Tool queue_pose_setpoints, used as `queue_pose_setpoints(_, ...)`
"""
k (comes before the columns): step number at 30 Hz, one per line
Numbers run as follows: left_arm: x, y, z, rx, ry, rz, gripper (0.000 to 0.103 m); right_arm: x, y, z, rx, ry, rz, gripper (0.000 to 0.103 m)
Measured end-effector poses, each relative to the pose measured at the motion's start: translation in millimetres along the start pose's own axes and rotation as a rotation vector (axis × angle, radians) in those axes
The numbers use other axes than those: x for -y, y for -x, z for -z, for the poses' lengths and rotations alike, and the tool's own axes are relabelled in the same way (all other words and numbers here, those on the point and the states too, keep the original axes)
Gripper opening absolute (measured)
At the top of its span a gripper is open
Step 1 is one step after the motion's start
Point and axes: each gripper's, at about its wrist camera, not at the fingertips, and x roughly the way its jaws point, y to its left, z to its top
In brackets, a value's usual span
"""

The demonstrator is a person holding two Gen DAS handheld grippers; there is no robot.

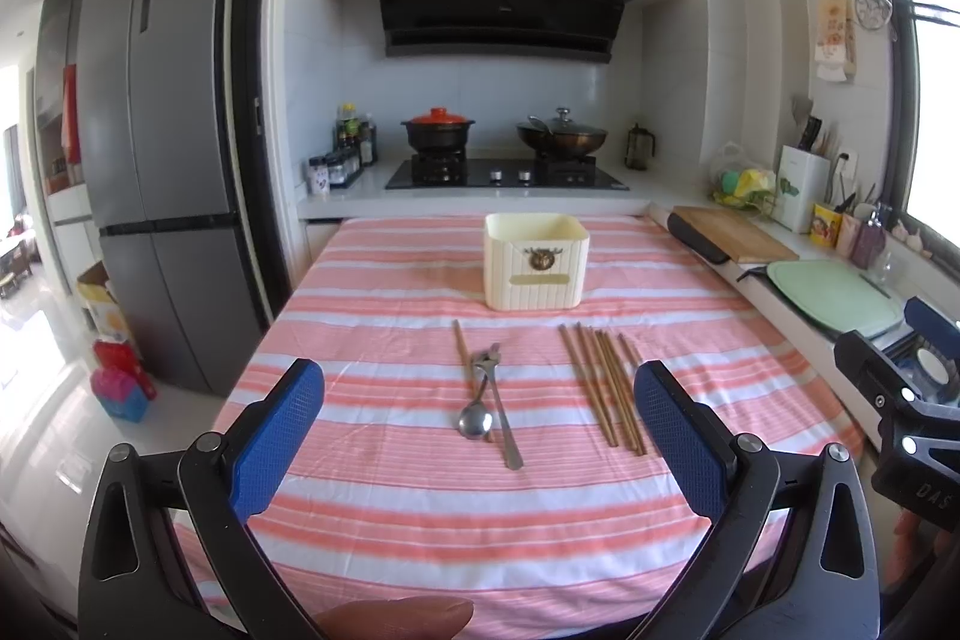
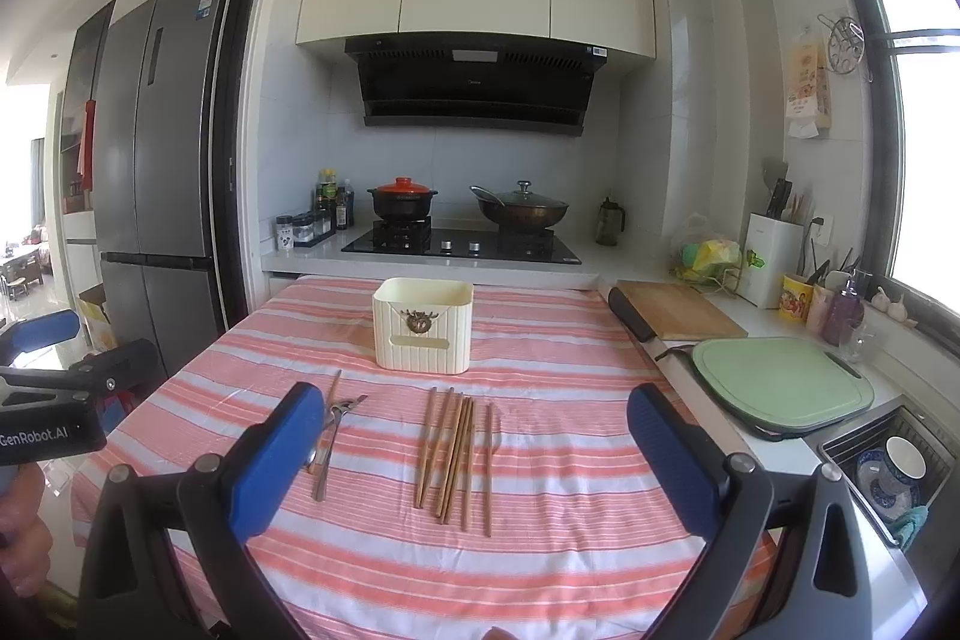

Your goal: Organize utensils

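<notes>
Nearest: left gripper, black frame with blue ribbed pads, jaws spread to their widest and empty, above the near part of the bench; a fingertip shows at the bottom edge of its view. Right gripper, same build, likewise wide open with nothing held; beside it at the left edge of its view the other unit's black housing reads "GenRobot.AI". Bench: pink-and-white striped cloth, near half bare and free for movement, left edge dropping to the floor, right edge touching a white counter. Mid-bench, left group: steel spoon, a second steel utensil crossing it, one brown wooden chopstick just beside. Mid-bench, right group: bundle of brown wooden chopsticks lying roughly parallel, well apart from the spoon group. Beyond, cream ribbed plastic holder box with a bronze emblem and a blank label plate, upright, open strip of cloth between it and the utensils. Far: black hob against the bench's far edge; grey refrigerator with a blue sticker, illegible.
</notes>
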Motion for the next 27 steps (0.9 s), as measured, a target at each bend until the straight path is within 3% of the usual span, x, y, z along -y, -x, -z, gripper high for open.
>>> queue_pose_setpoints(27,-1.6,-10.5,2.4,-0.004,-0.007,-0.006,0.103,2.1,-2.7,2.4,0.001,-0.011,0.002,0.103)
